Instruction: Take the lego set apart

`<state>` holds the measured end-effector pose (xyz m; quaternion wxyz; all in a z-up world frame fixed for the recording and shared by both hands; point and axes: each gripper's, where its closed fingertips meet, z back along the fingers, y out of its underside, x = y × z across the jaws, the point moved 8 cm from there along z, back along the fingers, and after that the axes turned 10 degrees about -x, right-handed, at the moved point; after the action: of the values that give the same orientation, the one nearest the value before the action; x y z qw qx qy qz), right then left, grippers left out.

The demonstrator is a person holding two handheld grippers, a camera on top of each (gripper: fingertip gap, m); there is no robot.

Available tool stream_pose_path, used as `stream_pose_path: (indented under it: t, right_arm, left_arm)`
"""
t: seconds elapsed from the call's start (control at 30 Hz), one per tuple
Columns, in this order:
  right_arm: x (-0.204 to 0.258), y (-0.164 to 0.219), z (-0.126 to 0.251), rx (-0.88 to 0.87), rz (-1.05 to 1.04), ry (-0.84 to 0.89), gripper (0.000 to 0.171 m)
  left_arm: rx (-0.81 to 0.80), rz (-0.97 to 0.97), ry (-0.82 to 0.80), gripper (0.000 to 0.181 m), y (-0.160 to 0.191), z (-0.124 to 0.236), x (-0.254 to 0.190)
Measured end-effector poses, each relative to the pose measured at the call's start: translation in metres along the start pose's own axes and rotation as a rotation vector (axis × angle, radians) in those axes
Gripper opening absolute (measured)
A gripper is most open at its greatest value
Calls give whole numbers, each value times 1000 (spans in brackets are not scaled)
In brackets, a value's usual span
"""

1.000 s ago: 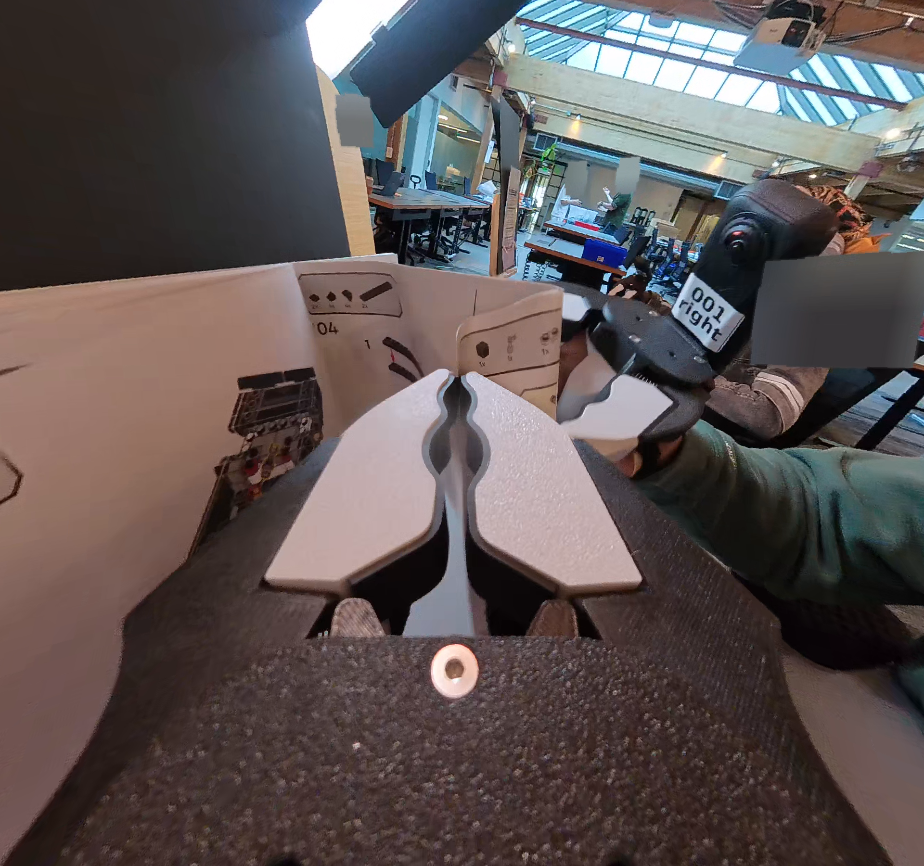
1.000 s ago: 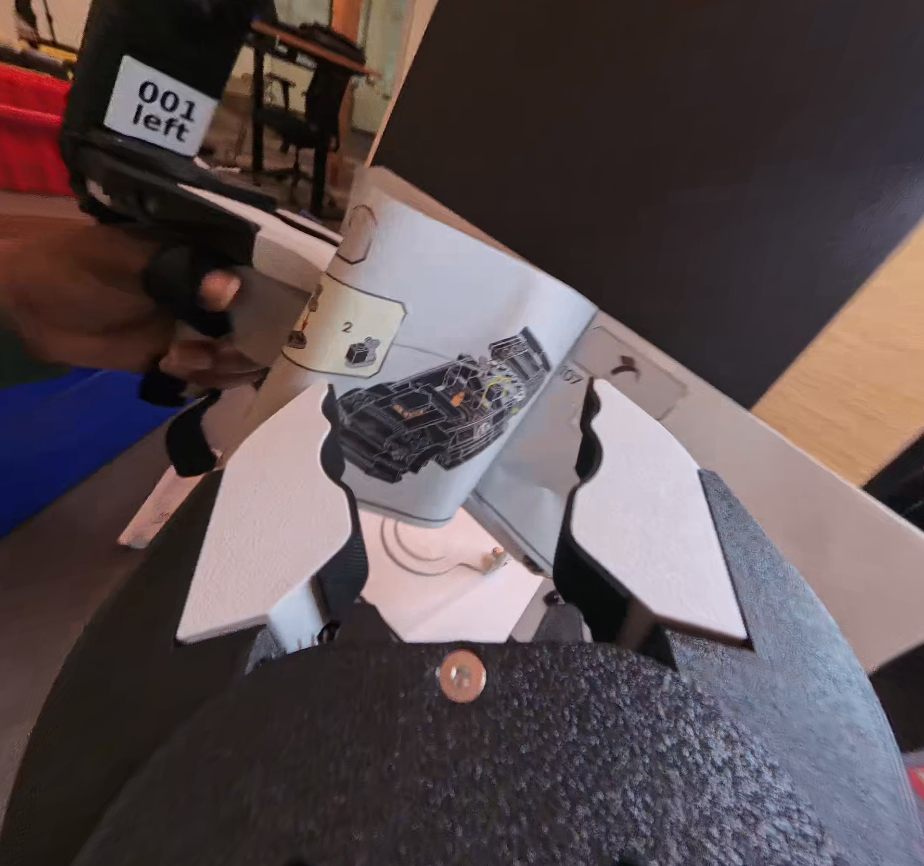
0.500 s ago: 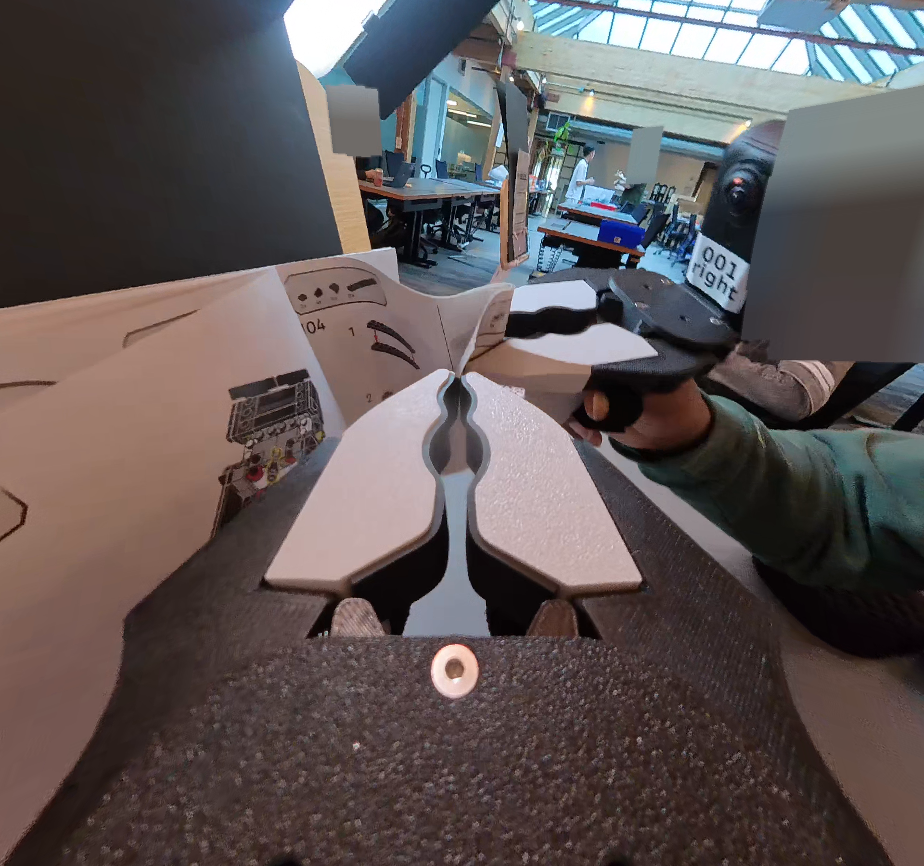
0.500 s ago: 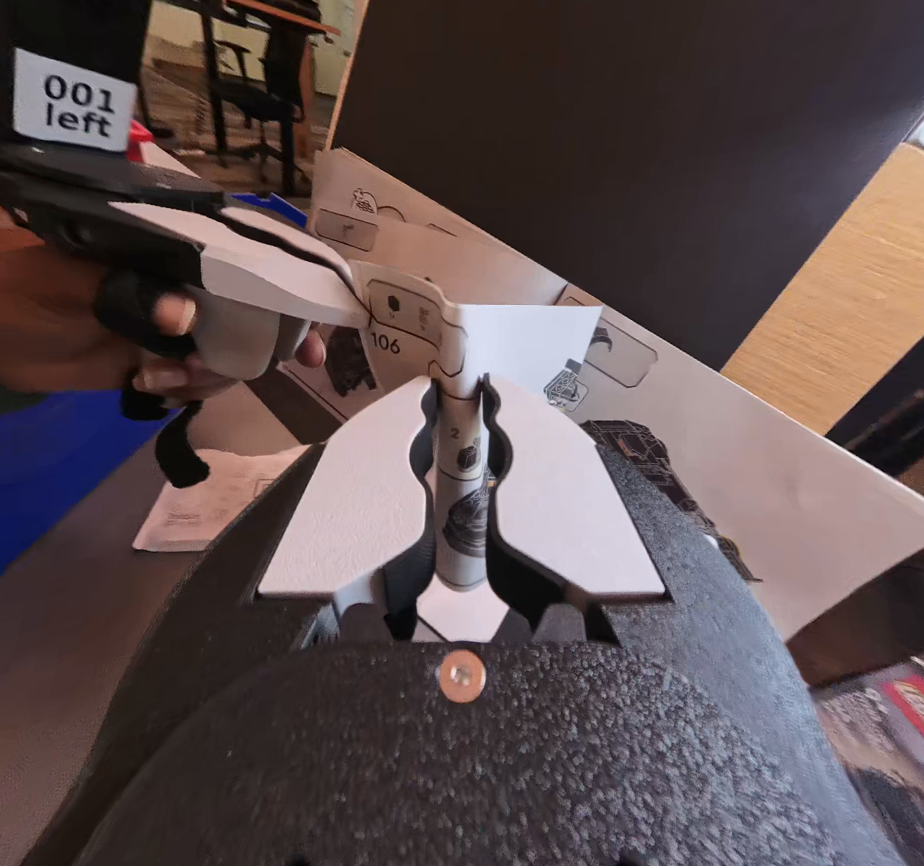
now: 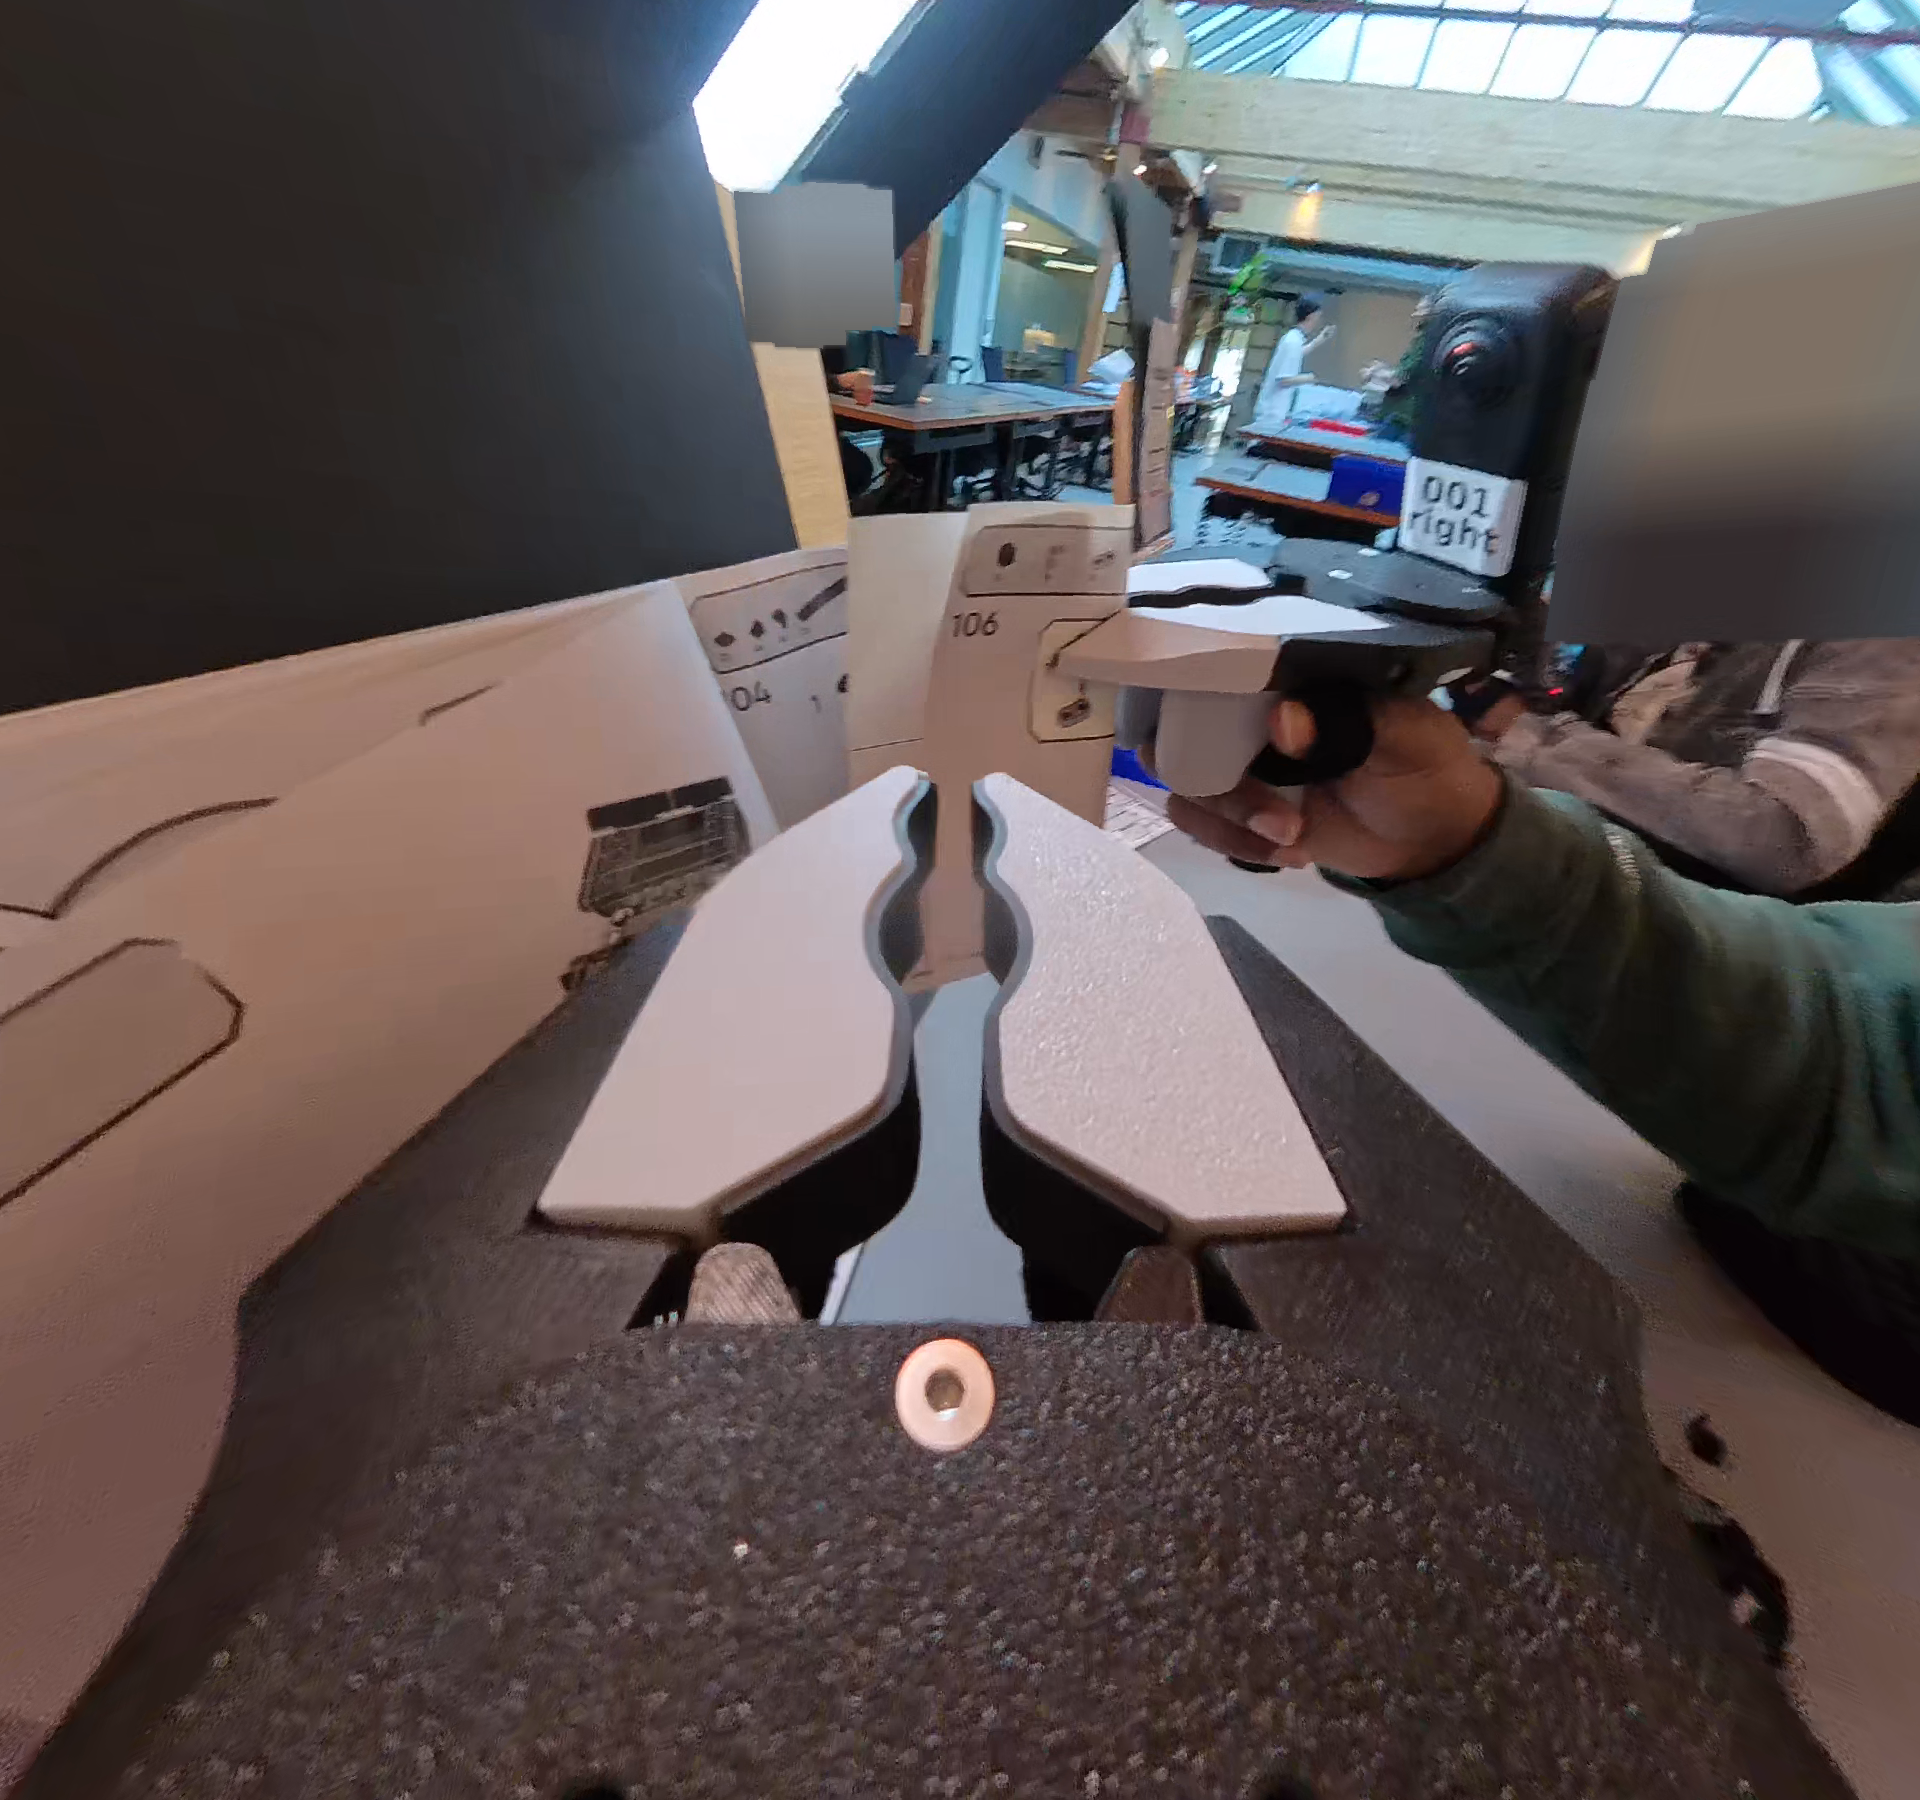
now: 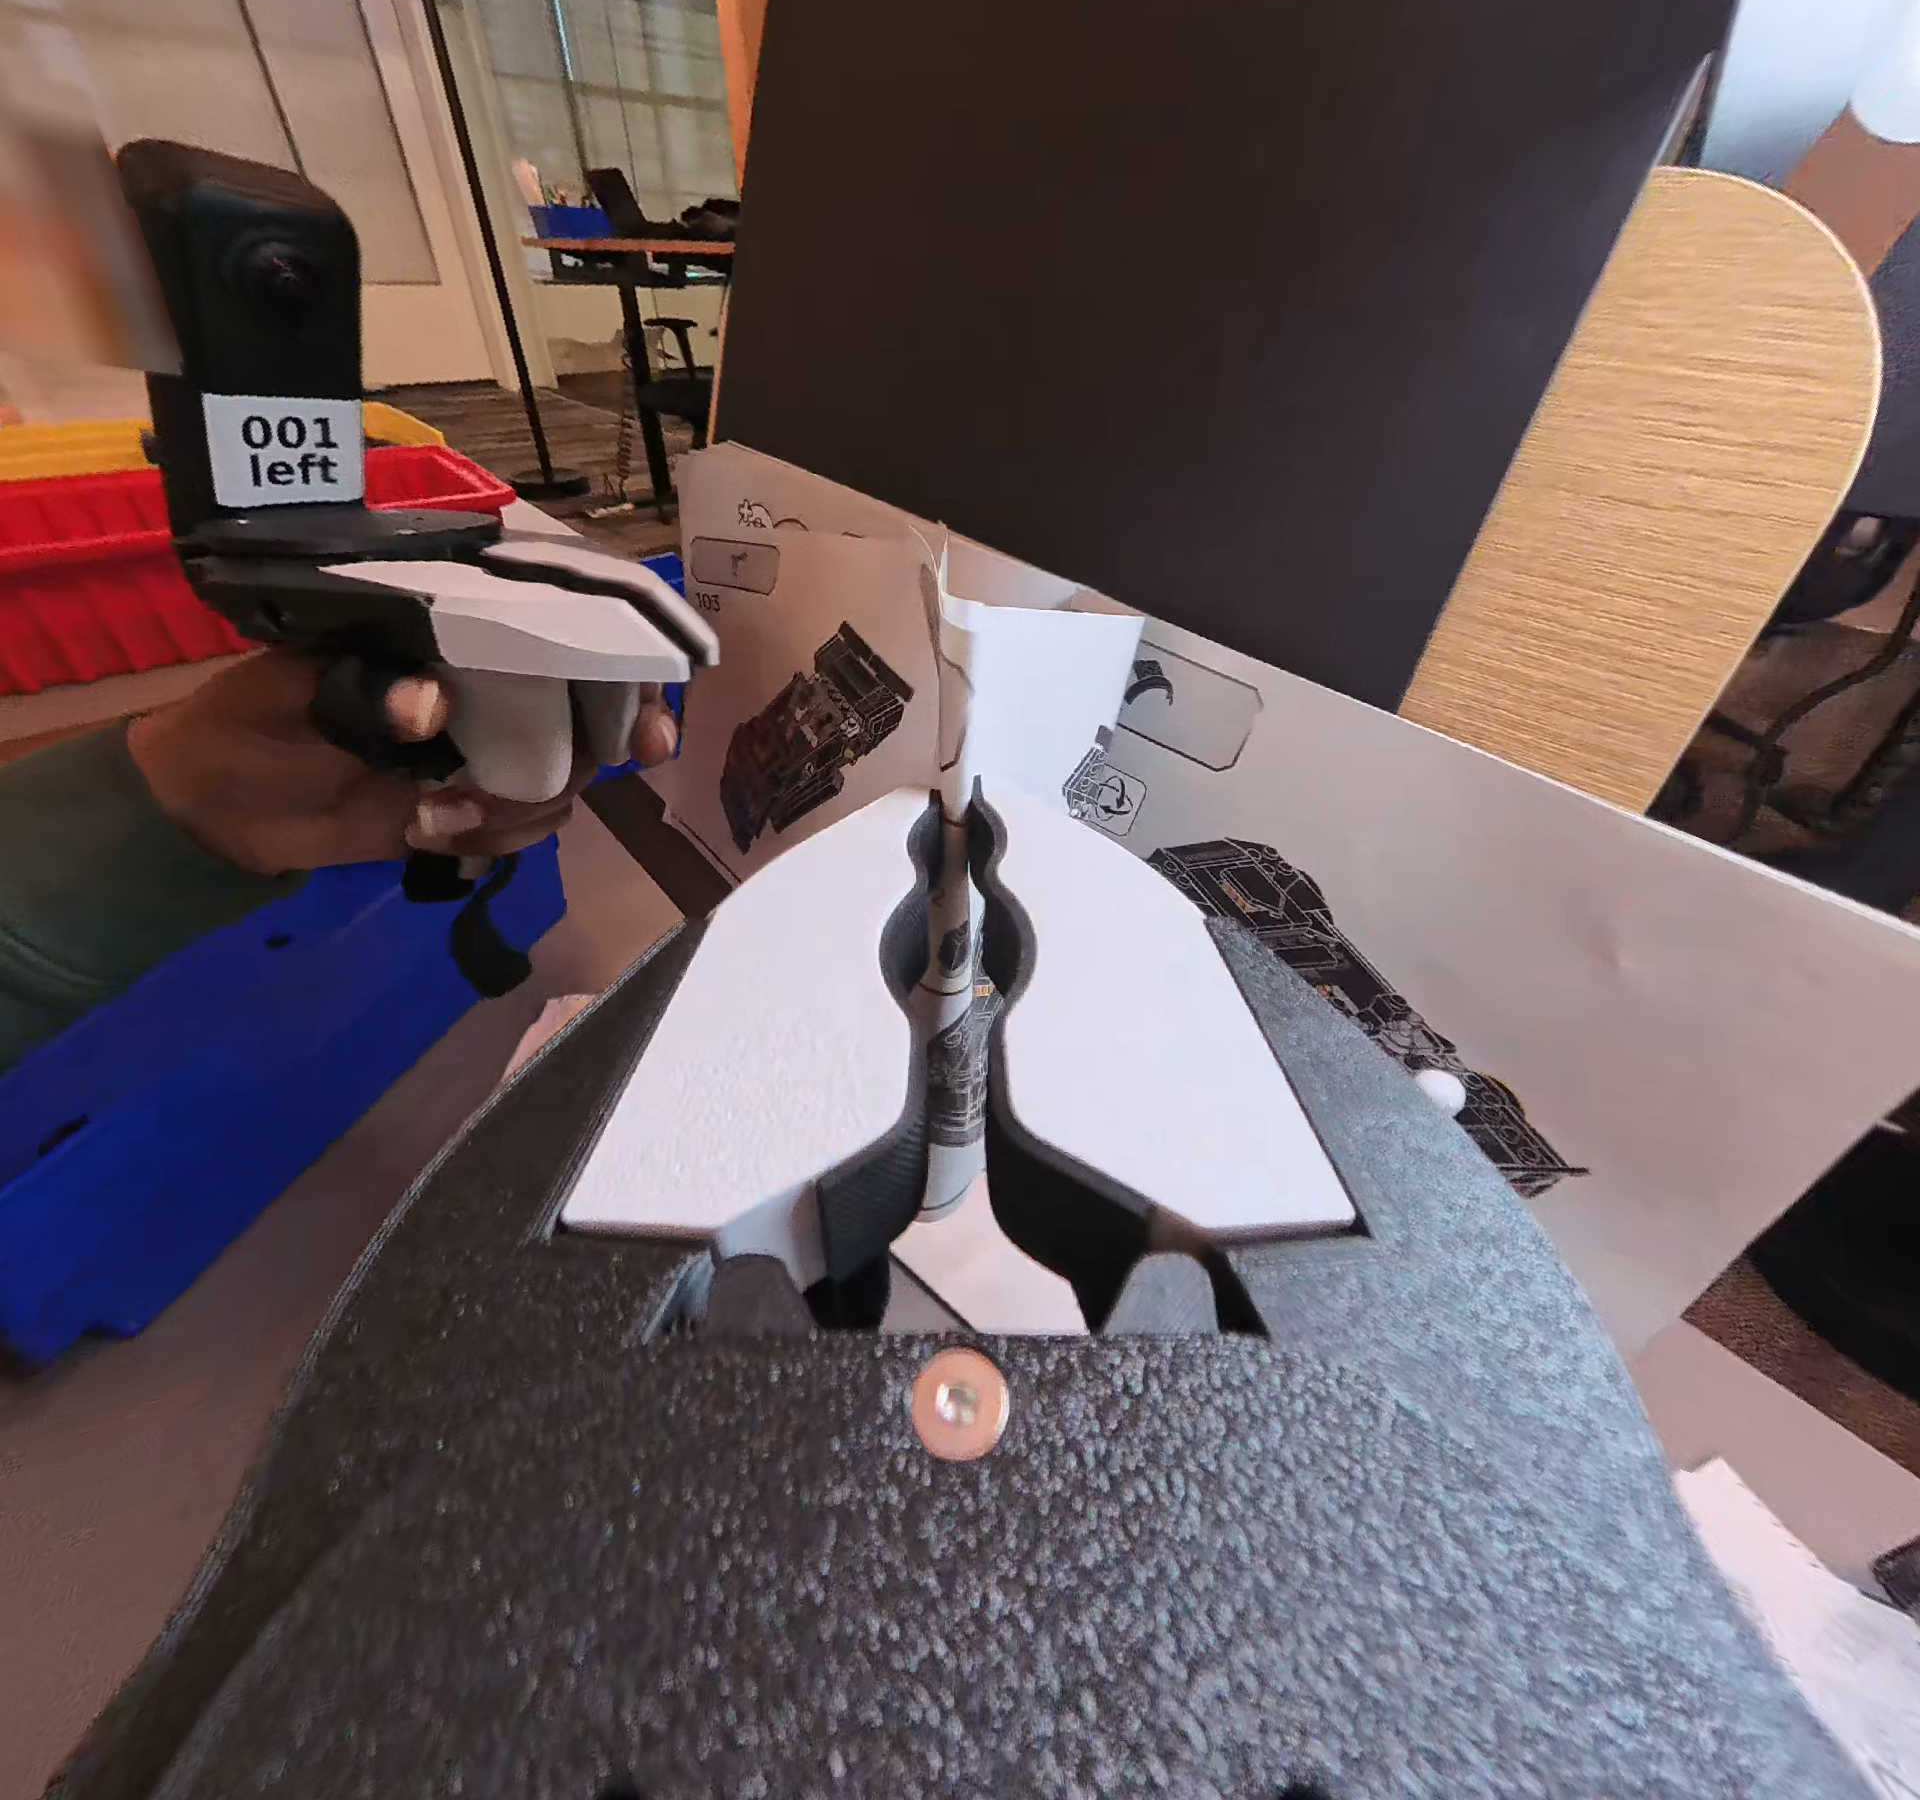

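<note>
An open Lego instruction booklet (image 5: 416,815) leans against a black panel; it also shows in the right wrist view (image 6: 1455,867). One page (image 6: 1039,690) is lifted off it and stands upright. My right gripper (image 6: 958,800) is shut on this page, which runs edge-on between its pads. In the left wrist view the right gripper (image 5: 1070,654) pinches the same page (image 5: 997,690) from the right. My left gripper (image 5: 953,784) has its jaws slightly apart; the page shows through the gap and the pads do not press on it. The left gripper (image 6: 696,649) sits left of the page. I see no Lego model, only printed pictures.
The black panel (image 6: 1195,244) stands behind the booklet. A red bin (image 6: 83,555) and a blue bin (image 6: 208,1075) lie at the left. A wooden chair back (image 6: 1662,503) is at the right. Grey tabletop (image 5: 1403,1002) runs below the person's green sleeve (image 5: 1662,1023).
My right gripper came in wide open around the lifted page and shut on it. My left gripper, shut on that page before, has just parted its jaws and let it go.
</note>
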<state>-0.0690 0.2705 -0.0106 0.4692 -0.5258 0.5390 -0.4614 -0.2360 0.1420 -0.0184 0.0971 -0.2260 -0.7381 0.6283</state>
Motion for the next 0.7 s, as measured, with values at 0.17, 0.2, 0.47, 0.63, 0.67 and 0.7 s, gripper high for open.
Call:
stream_pose_path:
  t: [0.17,0.2,0.47,0.63,0.67,0.7]
  right_arm:
    - [0,2,0,-23,-69,-70,4]
    - [-1,2,0,-24,-81,-85,4]
    - [-2,2,2,-30,-118,-154,3]
    - [-11,4,4,-31,-97,-130,4]
    - [-14,5,4,-30,-100,-120,4]
    - [-17,6,4,-29,-102,-112,4]
  left_arm:
    - [48,-40,-26,34,2,-15,7]
    - [46,-53,-26,35,2,-19,9]
    - [141,-79,100,0,5,-43,5]
    - [148,-108,58,0,1,-26,-6]
    - [152,-116,40,0,-1,-20,-7]
    - [154,-121,22,0,-3,-13,-7]
